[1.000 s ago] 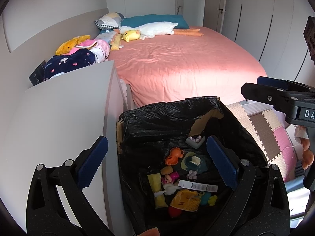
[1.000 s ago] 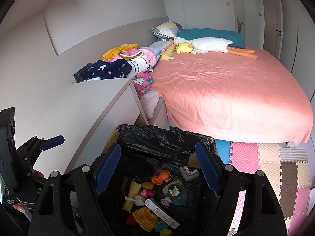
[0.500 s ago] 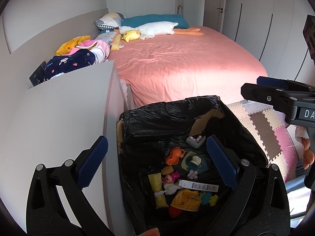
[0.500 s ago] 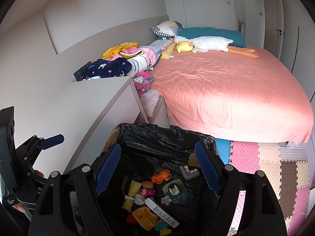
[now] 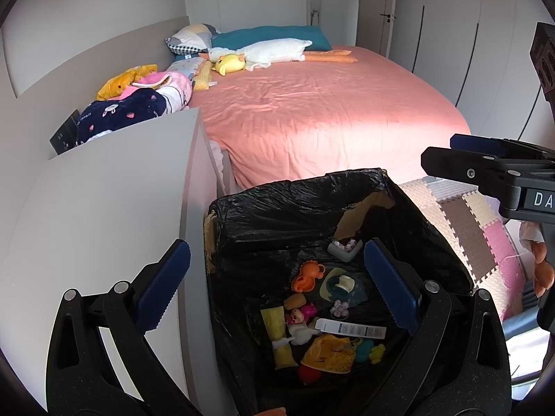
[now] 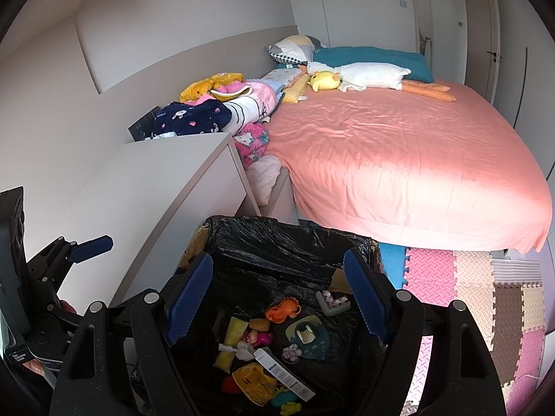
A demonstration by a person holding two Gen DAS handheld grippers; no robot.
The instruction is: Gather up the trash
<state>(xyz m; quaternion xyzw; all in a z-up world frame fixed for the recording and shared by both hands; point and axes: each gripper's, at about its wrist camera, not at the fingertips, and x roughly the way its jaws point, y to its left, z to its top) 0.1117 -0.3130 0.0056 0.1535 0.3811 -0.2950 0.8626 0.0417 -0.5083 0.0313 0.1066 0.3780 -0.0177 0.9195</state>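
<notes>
The left gripper [image 5: 277, 284] has its jaws wide apart, and nothing is between them. The right gripper [image 6: 277, 296] also has its jaws wide, and they hold nothing. Both hang over the bin [image 5: 312, 201], which has a black bag [image 6: 277, 239] pulled over its rim. They touch neither the bag nor the trash.

The trash lies at the bottom of the bin: an orange toy [image 5: 308, 275], a yellow packet [image 5: 279, 332], a white strip with a barcode [image 5: 350, 328], a gray corner piece [image 5: 345, 248] and a yellow wrapper [image 5: 329, 357], all close together.

The bin stands tight against the side of a white cabinet [image 5: 104, 215], with the bed [image 5: 322, 118] just behind it. On the other side is a foam mat [image 6: 461, 284] on the floor, and that side is open.

A brown cardboard flap [image 5: 360, 215] pokes out where the bag has slipped down. The black arms of each gripper hide the near corners of the bin. Some small things at the very bottom are too dark and jumbled to tell apart. In the left view, only the tip of the right gripper shows at the edge.
</notes>
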